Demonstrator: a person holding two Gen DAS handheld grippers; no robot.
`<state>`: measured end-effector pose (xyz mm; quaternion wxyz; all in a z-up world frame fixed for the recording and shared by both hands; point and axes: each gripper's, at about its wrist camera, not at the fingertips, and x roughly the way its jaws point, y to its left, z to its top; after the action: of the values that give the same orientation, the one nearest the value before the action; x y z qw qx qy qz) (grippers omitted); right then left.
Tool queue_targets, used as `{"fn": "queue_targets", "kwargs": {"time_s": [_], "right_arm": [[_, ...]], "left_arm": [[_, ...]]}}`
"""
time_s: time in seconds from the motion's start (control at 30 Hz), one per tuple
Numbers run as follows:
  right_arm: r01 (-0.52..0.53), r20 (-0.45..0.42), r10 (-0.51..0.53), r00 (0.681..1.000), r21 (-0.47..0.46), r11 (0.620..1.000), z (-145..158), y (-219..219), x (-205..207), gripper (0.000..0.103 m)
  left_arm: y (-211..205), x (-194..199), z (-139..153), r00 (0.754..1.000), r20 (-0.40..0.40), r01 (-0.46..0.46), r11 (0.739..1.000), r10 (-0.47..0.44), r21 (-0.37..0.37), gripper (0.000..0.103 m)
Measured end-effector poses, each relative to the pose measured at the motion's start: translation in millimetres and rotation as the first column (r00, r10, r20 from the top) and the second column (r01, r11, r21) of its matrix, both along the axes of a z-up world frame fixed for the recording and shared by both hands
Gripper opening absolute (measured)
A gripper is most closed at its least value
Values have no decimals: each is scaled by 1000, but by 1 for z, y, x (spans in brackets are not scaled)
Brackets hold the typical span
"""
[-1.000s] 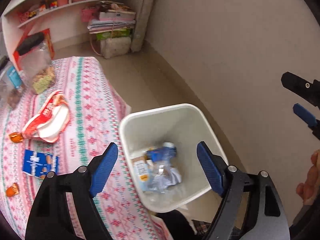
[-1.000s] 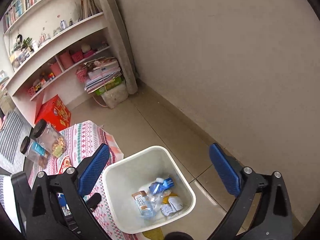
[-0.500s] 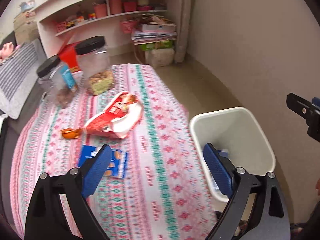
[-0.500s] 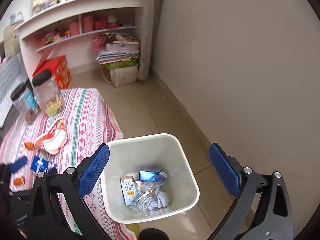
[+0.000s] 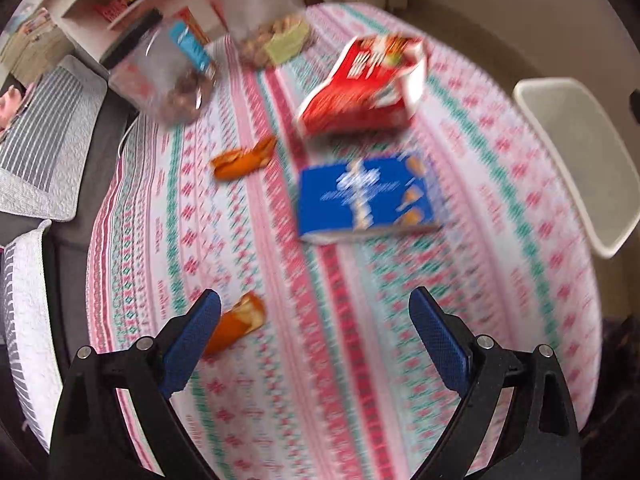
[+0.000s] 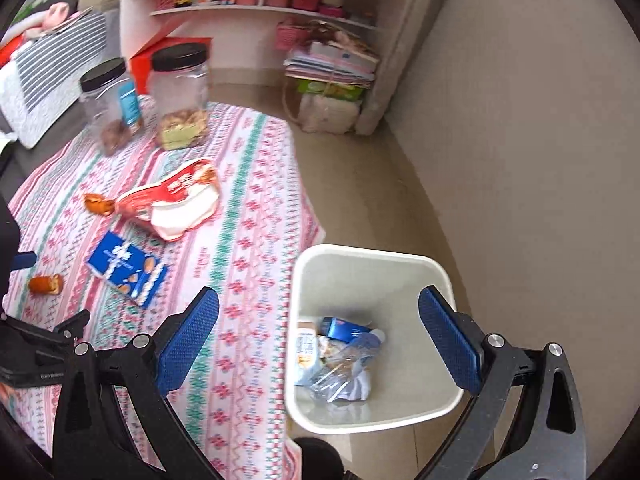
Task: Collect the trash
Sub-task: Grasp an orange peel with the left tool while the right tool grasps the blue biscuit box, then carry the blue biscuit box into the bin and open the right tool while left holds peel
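My left gripper [image 5: 314, 312] is open and empty above the patterned tablecloth [image 5: 360, 360]. Ahead of it lie a blue snack box [image 5: 360, 196], a red and white snack bag [image 5: 360, 84] and an orange wrapper [image 5: 244, 158]; a second orange wrapper [image 5: 240, 320] sits by its left finger. My right gripper [image 6: 318, 312] is open and empty, over the table's edge and the white bin [image 6: 368, 264]. The bin holds a crushed bottle [image 6: 348, 356] and a small carton [image 6: 306, 350]. The right wrist view also shows the blue box [image 6: 126, 266], the red bag [image 6: 176, 200] and both wrappers [image 6: 96, 202] [image 6: 46, 284].
Two clear jars with black lids [image 6: 180, 96] [image 6: 110, 104] stand at the table's far end. A striped cushion [image 5: 36, 152] lies left of the table. Shelves [image 6: 260, 8] and a stack of papers [image 6: 332, 68] line the far wall. The bin stands on the floor [image 6: 380, 184] by the table's right edge.
Both views swung left from the bin toward the table. The left gripper came down over the tablecloth near the trash and its jaws widened slightly. The right gripper stayed open.
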<state>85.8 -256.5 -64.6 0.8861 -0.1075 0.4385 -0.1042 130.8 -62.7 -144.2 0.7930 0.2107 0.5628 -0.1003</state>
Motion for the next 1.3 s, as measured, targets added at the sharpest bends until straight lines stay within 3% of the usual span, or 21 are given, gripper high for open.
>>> {"fn": "queue_targets", "kwargs": {"time_s": [0.2,0.3,0.57,0.67,0.77,0.97,1.0,1.03,1.1,1.17,1.3], "right_arm": [[-129,-78,131,988,31,991,-22,37,16,96],[-206,-117,210,971,45,978,-35,58,24,96],[-405,-181,407,895,49,913,-76,112,54,96],[-463,-186,467,865,68,884,-87,129,63,96],[-498,-204,498,843,54,866,-99,143,71,96],[-498,-239,498,834,64,865,-119,152,83,94],[-496,-251,499,829,82,865,-123,153,84,91],[-490,-268,499,824,102,866,-127,155,84,77],[-481,-268,491,829,108,870,-129,159,82,73],[-491,-272,503,820,115,863,-128,164,79,61],[-495,-258,517,816,148,856,-118,172,68,58]], "left_arm": [[55,18,-35,990,-138,-17,1000,16,-2,90],[75,23,-46,982,-184,-43,999,39,-19,74],[112,13,-40,988,-143,-72,994,59,-87,26],[128,6,-35,986,-144,-99,987,80,-125,19],[141,-3,-24,988,-125,-113,983,95,-144,18],[152,-9,2,989,-106,-123,967,101,-221,18],[153,-10,4,988,-117,-127,964,102,-235,18],[156,-11,4,987,-125,-129,961,101,-244,18],[150,-13,6,987,-129,-128,962,99,-243,18],[154,-14,6,986,-134,-129,963,99,-237,18],[159,-15,3,982,-142,-154,960,124,-232,18]]}}
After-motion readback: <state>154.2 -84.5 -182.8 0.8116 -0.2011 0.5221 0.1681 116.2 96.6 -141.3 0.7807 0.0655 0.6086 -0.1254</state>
